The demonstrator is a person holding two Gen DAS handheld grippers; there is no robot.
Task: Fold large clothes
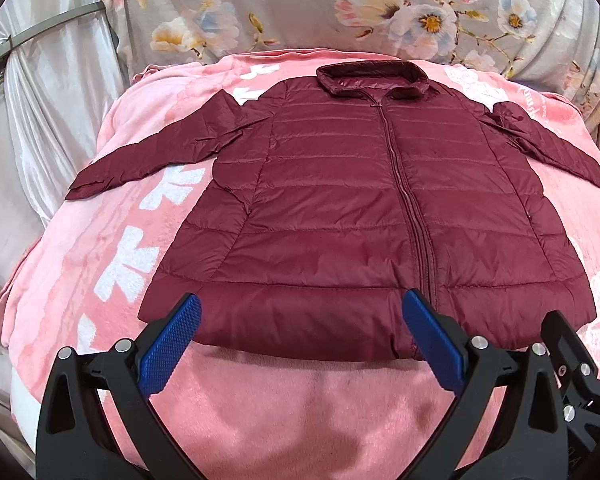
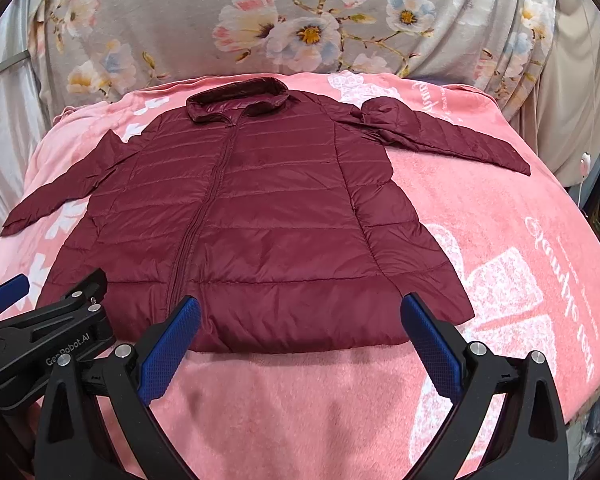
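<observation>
Maroon jacket: flat, zipped, centre frame, sleeves spread on pink blanket.
Left gripper: fingers apart, over hem.
Right gripper: fingers apart, empty.

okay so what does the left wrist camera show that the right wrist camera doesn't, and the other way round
Only the left wrist view shows the metal bars at the upper left and the right gripper's black frame at its edge. Only the right wrist view shows the cursive lettering on the pink blanket, a white cable at the far right, and the left gripper from the side. Both show the maroon jacket lying flat, zipped, sleeves spread, the floral cover behind it, and open jaws hovering over the hem.
</observation>
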